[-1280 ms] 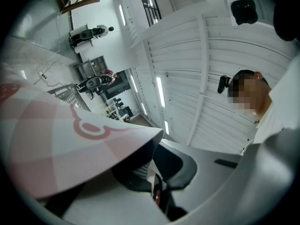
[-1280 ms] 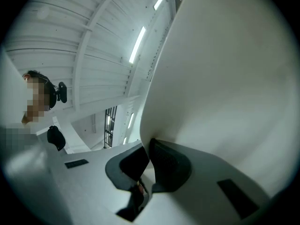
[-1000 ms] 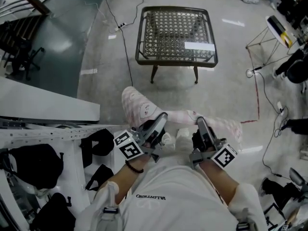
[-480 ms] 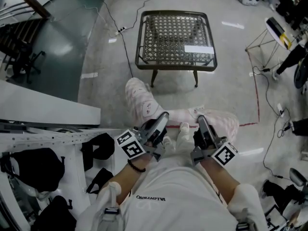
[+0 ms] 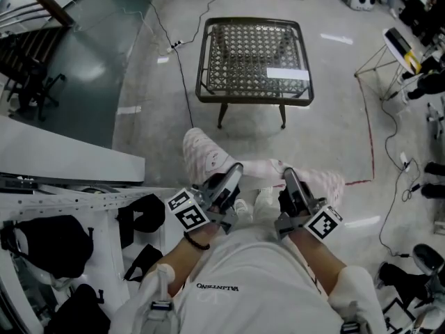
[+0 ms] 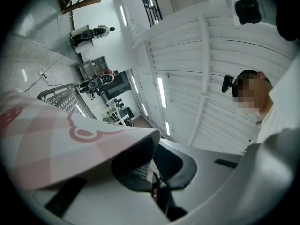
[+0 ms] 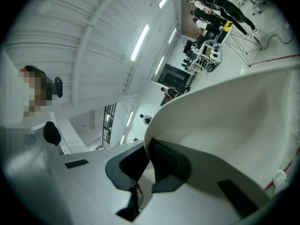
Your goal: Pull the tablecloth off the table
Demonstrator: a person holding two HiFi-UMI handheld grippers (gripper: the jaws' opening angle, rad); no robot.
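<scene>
The pink-and-white tablecloth (image 5: 206,156) is off the table and hangs bunched between my two grippers, close to the person's chest. My left gripper (image 5: 227,185) is shut on one edge of it. In the left gripper view the pink patterned cloth (image 6: 61,142) runs from the shut left gripper (image 6: 151,165) out to the left. My right gripper (image 5: 292,188) is shut on the other edge; the cloth's white underside (image 7: 225,125) rises from the shut right gripper (image 7: 149,161) in its own view. The bare wicker table (image 5: 201,75) stands on the floor ahead of me.
A white label (image 5: 287,74) lies on the tabletop. A black cable (image 5: 182,68) runs across the concrete floor left of the table; a red tape line (image 5: 368,134) marks the right. A white frame (image 5: 66,160) with black bags (image 5: 42,239) stands at my left.
The cloth has sagged lower in the right gripper view, uncovering the room behind it. In the head view the bundle shifted slightly; both grippers keep their hold.
</scene>
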